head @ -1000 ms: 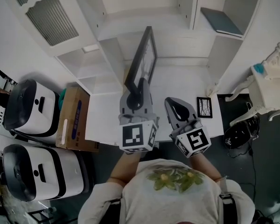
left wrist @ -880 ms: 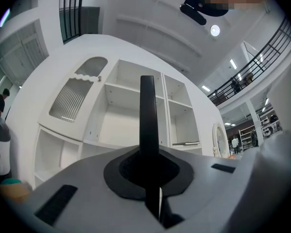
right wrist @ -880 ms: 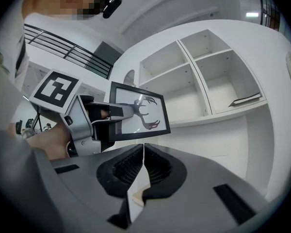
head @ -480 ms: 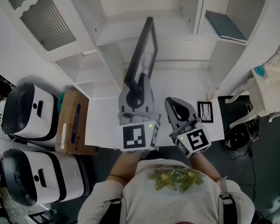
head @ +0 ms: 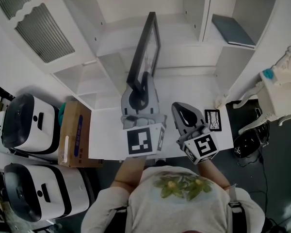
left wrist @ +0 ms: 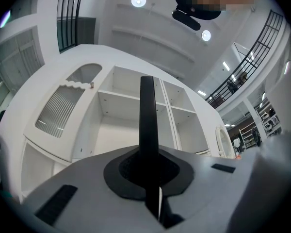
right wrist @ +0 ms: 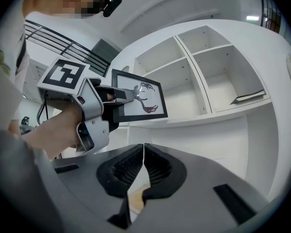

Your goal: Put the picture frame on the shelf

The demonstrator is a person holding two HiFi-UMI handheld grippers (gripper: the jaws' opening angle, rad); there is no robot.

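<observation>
The left gripper [head: 138,91] is pinching the bottom rim of the picture frame [head: 148,45], a slim black border around a white antlered-animal print, and holding it upright before the white shelf [head: 116,35]. The frame is seeming light, stiff and perhaps breakable, so best gripped on the rim, while the right gripper [head: 183,114] is hanging empty with its jaws pressed together.

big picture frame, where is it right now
Centre of the head view: the big picture frame stands edge-on in the shut left gripper, held up in front of the white shelf unit, at its middle bay.
</observation>
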